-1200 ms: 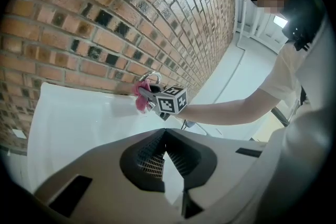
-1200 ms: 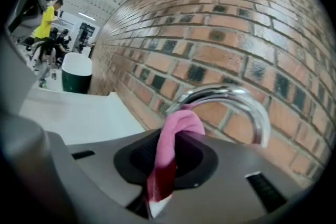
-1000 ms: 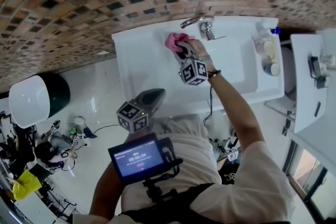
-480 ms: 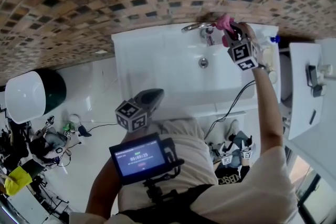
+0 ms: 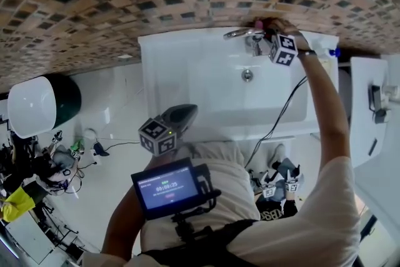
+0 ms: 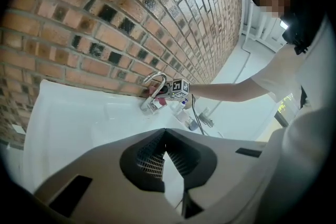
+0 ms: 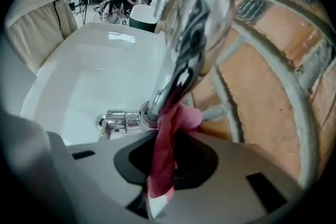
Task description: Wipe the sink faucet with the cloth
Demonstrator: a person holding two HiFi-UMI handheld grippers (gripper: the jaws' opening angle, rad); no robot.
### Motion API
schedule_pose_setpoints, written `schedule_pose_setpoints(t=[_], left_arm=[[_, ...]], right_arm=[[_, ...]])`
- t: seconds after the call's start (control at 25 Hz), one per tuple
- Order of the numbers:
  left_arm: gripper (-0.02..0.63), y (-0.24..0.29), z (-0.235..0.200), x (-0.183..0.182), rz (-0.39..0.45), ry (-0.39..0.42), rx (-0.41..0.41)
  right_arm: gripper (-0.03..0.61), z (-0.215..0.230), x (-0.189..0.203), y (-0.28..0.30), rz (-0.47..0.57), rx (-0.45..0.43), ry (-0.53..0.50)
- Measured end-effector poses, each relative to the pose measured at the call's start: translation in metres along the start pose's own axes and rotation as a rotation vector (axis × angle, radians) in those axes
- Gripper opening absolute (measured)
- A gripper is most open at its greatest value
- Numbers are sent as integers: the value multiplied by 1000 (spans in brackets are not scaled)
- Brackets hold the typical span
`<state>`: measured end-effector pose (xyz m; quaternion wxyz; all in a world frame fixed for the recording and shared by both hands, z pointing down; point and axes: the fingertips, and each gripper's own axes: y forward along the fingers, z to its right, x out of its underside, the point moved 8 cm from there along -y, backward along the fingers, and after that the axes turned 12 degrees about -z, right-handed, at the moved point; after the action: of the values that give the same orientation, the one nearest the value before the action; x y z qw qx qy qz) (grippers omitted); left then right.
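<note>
The chrome faucet point(image 5: 240, 34) stands at the back of the white sink point(image 5: 187, 72) against the brick wall. My right gripper point(image 5: 267, 34) is shut on the pink cloth point(image 7: 167, 141), which presses against the base of the faucet point(image 7: 189, 44) right in front of the jaws. The cloth point(image 5: 259, 24) barely shows in the head view. My left gripper point(image 5: 181, 117) hangs low by the person's body, well short of the sink, jaws together with nothing between them. In the left gripper view the faucet point(image 6: 152, 93) and the right gripper point(image 6: 167, 91) are far off.
Bottles and a cup point(image 5: 325, 50) stand on the sink's right end. A white shelf point(image 5: 369, 103) lies further right. A white-and-green bin point(image 5: 40, 109) sits on the floor at left. A cable point(image 5: 281, 115) trails from the right gripper across the basin.
My right gripper has carried the pink cloth from the left of the basin, past the faucet's right side, to the faucet's base at the wall. The left gripper stayed put.
</note>
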<state>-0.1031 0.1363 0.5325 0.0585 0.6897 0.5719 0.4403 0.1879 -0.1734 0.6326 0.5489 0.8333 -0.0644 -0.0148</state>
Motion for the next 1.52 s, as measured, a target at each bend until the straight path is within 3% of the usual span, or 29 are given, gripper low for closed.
schedule_pose_setpoints(t=[0.16,0.4,0.6,0.84,1.12,1.32,1.52], left_arm=[[2,-2,-2,0,7,-7,0],[2,0,-5,-4,20,-7,11],[2,2,0,-3,20,4,27],[2,0,2,-3,16,10,30],[2,2,9,0,26,31,52],[2,5,16,0,31,43,69],[2,-4,17,2,53,38,67]], right_arm=[[66,2,-6,-19,60,15,-5],[64,3,-3,-42,106,110,9],[64,6,-5,-79,122,173,-72],[64,9,-16,-130,152,188,-70],[64,15,-48,-161,218,-15,61],[64,43,-62,-165,264,-102,290],[64,64,-76,-160,262,-265,449]])
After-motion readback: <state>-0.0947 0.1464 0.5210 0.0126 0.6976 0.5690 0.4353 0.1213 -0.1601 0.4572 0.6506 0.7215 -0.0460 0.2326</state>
